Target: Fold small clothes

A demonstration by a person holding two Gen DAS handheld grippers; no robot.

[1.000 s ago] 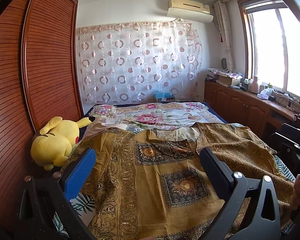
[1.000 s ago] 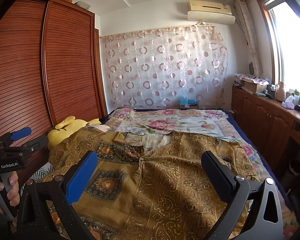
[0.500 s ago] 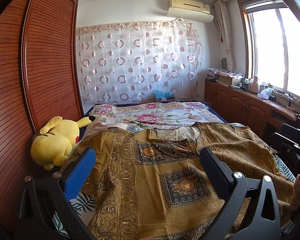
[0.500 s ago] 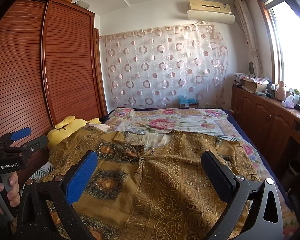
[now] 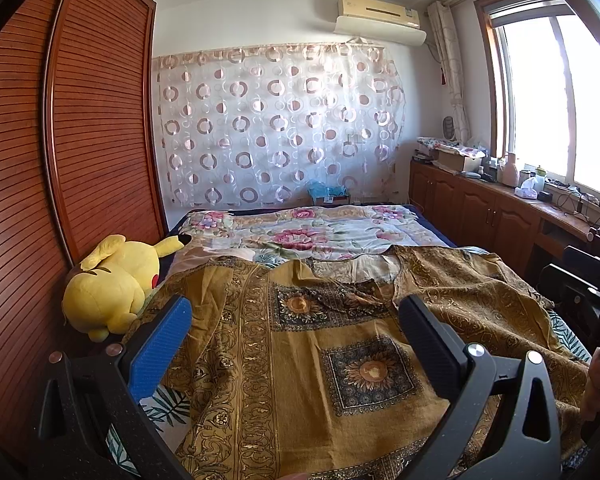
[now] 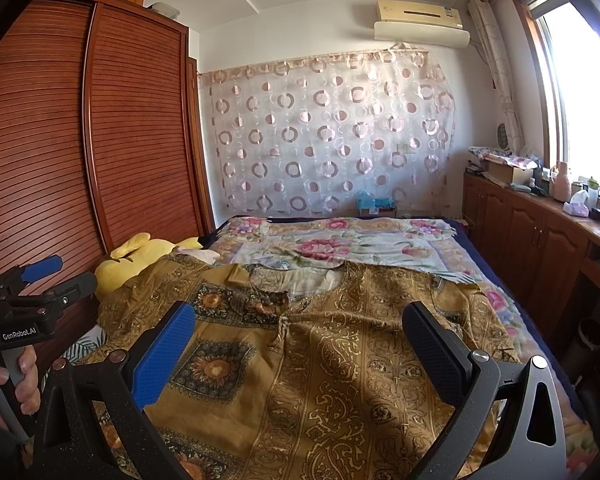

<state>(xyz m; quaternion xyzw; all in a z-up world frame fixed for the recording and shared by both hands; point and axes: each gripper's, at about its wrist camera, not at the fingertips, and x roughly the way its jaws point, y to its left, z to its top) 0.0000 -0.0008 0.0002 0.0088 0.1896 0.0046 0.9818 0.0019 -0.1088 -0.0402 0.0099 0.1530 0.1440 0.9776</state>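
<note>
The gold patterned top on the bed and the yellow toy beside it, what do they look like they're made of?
The gold patterned top looks like thin woven fabric, matte, probably cotton or rayon: it lies limp with soft wrinkles and a printed pattern. The yellow toy looks like stuffed plush: fuzzy surface, rounded padded shape.

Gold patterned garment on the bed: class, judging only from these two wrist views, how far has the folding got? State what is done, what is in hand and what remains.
Done: the gold patterned garment lies spread open on the bed, neckline away from the cameras. No fold shows.
In hand: nothing. The left gripper and right gripper hover open above the cloth.
Left: every fold.
</note>
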